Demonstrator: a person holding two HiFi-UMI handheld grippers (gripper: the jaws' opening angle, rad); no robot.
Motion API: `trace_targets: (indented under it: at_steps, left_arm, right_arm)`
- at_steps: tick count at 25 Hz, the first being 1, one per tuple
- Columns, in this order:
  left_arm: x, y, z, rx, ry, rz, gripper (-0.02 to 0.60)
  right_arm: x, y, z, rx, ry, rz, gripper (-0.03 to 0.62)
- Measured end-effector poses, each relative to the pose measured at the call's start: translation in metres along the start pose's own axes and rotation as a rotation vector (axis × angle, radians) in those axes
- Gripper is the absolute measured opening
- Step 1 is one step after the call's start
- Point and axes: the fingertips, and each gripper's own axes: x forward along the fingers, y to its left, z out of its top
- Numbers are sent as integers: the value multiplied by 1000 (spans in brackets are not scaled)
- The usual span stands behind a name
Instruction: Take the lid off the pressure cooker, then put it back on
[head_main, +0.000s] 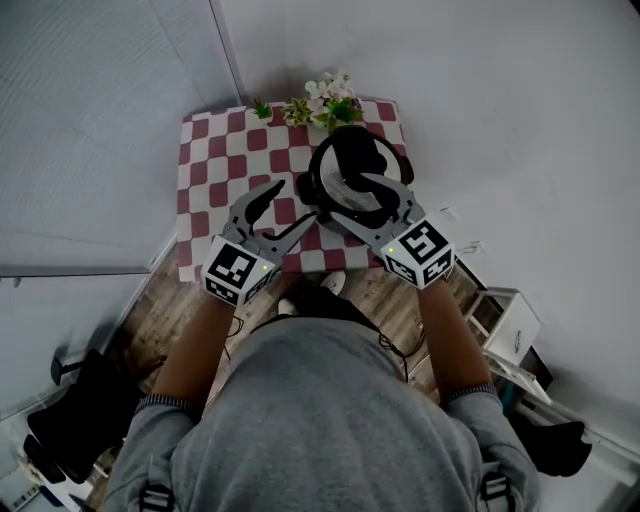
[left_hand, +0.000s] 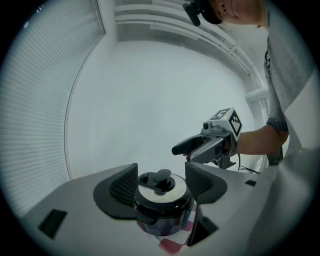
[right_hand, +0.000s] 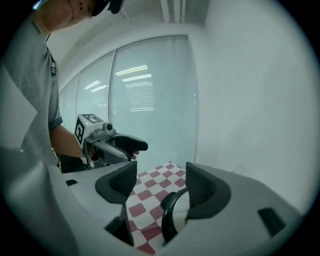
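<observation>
Pressure cooker (head_main: 355, 175) stands, lid (left_hand: 161, 184) on, near the far right corner of the table (head_main: 215, 150), the left gripper (head_main: 290, 205) and right gripper (head_main: 345, 197) both empty with jaws apart, so I judge one should steady the body while the other squarely clamps the lid handle

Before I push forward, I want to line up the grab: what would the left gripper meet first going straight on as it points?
Most likely the pressure cooker, at its lid: it sits centred between the left gripper's open jaws, straight ahead. How far off is unclear.
</observation>
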Motion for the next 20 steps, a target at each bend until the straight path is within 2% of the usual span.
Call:
trace_targets:
  at_steps: [4, 11, 18, 20]
  left_arm:
    - [-19, -15, -2, -5, -27, -8, 321]
    - [-51, -29, -2, -17, -66, -14, 315]
    - [-63, -45, -7, -10, -75, -18, 191]
    - [-61, -49, -7, -23, -74, -11, 172]
  right_arm:
    - [-14, 21, 6, 53, -109, -50, 290]
    - [-27, 69, 16, -4, -197, -101, 233]
    - [-40, 83, 10, -9, -198, -113, 195]
    - [-43, 82, 5, -15, -192, -105, 181]
